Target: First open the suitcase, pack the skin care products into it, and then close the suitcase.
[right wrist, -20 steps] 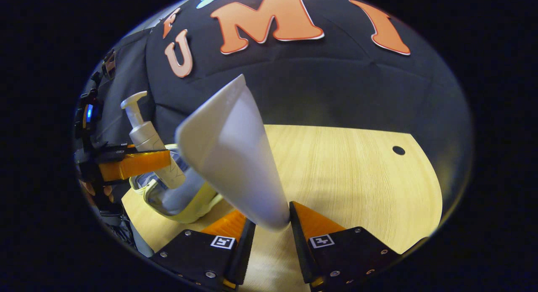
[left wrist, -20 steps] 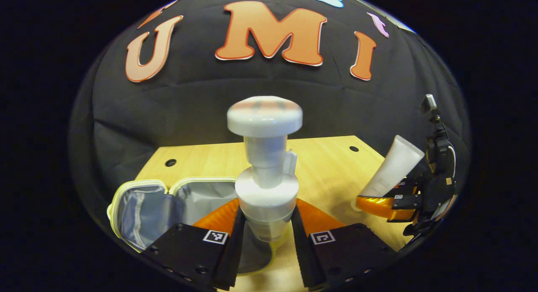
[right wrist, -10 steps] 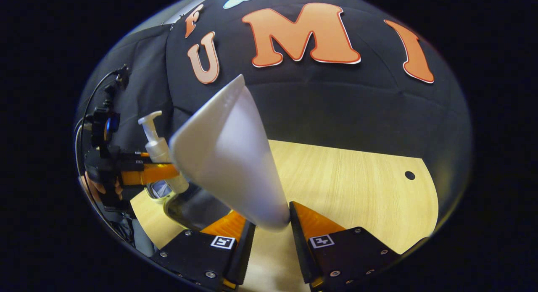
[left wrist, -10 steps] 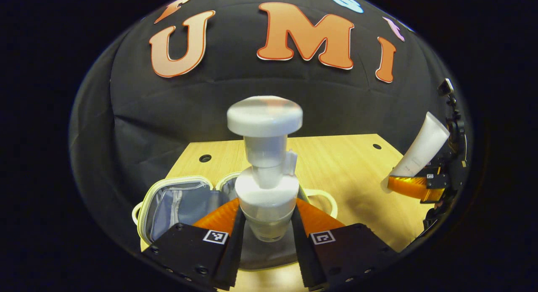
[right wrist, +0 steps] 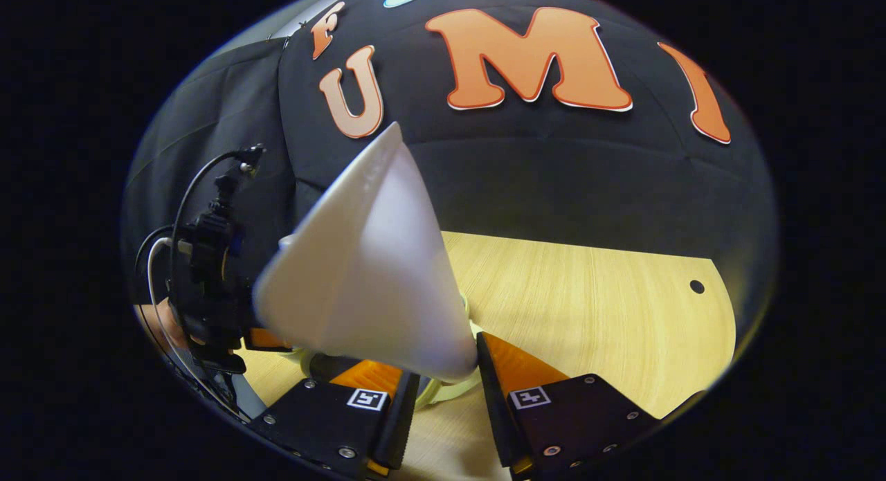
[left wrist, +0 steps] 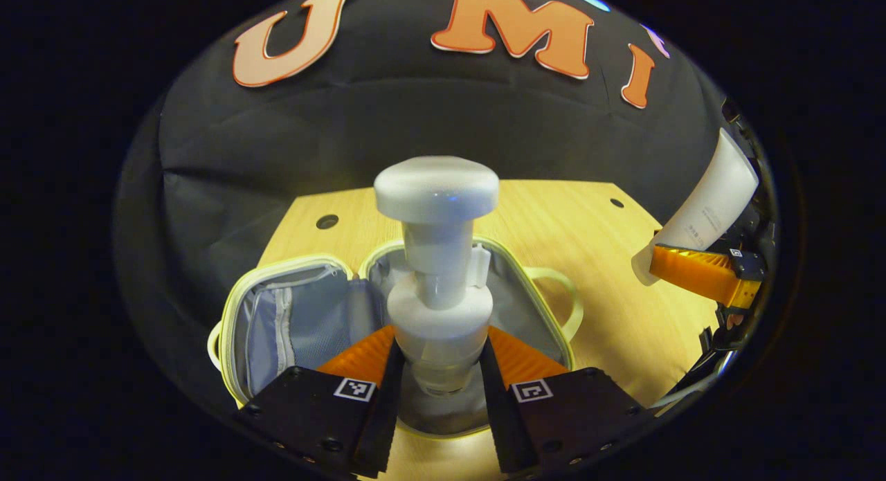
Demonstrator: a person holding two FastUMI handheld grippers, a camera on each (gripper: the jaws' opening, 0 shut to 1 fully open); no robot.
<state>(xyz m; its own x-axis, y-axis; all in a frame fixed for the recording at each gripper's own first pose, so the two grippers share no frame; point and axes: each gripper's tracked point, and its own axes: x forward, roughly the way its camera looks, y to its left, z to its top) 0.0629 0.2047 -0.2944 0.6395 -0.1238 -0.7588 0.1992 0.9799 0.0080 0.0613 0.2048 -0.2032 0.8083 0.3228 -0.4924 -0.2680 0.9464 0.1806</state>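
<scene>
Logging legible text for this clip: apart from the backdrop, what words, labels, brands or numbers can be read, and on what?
Nothing legible.
Tube held by the right gripper: faint print, too small to read.
Left gripper square coded markers: patterns, not text.
Pump bottle: no readable label.
Suitcase: no print seen.

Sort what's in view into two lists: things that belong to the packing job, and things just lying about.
Part of the job:
- suitcase, lying open
- pump bottle, held in the left gripper
- white tube, held in the right gripper

Just there:
- wooden table
- black cloth wall
</scene>
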